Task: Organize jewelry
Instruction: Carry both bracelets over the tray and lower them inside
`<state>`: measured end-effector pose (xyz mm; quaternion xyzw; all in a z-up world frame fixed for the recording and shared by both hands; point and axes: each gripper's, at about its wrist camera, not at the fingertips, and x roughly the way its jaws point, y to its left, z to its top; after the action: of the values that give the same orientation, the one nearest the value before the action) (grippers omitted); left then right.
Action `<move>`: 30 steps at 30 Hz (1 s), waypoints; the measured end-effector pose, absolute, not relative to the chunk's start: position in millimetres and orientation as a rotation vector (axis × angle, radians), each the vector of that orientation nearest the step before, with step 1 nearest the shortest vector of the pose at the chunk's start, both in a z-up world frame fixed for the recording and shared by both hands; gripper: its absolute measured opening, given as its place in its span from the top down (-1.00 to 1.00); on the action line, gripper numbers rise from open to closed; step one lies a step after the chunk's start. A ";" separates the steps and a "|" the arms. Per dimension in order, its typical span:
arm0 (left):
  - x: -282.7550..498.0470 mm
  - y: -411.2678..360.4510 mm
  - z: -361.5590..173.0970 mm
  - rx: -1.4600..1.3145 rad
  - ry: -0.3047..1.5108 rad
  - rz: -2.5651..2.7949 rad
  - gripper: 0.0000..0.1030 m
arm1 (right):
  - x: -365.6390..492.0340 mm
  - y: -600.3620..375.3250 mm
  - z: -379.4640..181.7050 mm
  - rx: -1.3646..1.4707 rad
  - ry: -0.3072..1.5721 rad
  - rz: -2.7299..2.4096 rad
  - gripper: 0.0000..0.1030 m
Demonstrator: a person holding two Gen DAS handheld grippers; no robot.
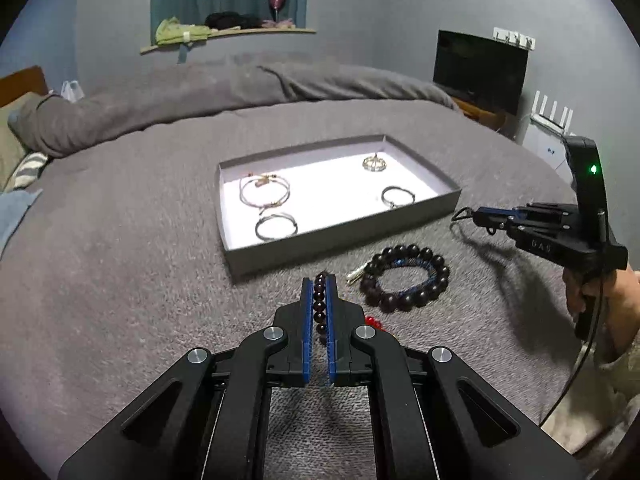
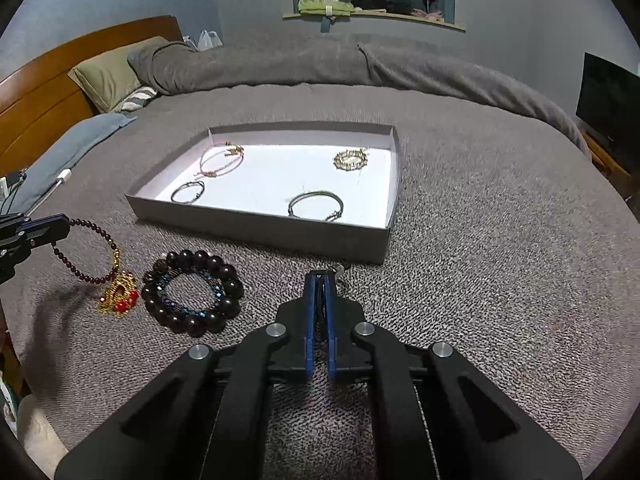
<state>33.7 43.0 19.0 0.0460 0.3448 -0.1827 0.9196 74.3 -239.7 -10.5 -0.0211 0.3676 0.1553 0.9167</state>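
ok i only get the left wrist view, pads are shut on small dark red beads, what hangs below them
observer: The string of small dark red beads hangs in a loop from the left gripper, with a gold and red charm at its low end.
operator: is the charm off the blanket
observer: It looks to touch the grey blanket, though I cannot be sure.
operator: what has the right gripper got
observer: The right gripper is shut on a thin dark cord with a small metal clasp at its tip.
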 end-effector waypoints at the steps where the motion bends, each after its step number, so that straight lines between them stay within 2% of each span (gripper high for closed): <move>1: 33.0 42.9 21.9 0.094 0.702 -0.375 0.87 | 73.8 -240.1 -8.5 -0.042 0.752 0.321 0.92; 10: 37.4 43.4 50.8 0.099 0.654 -0.386 0.87 | 79.3 -239.5 9.9 -0.030 0.714 0.339 0.92; 17: 68.6 33.9 70.5 0.135 0.628 -0.404 0.87 | 108.2 -230.0 18.9 -0.042 0.688 0.346 0.92; 30: 169.2 -11.8 48.3 0.145 0.695 -0.452 0.87 | 194.9 -212.2 0.9 -0.032 0.759 0.346 0.92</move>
<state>169.2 -11.8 48.3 0.0704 0.3373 -0.2193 0.9128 194.9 -212.2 0.9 -0.0154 0.3684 0.1681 0.9142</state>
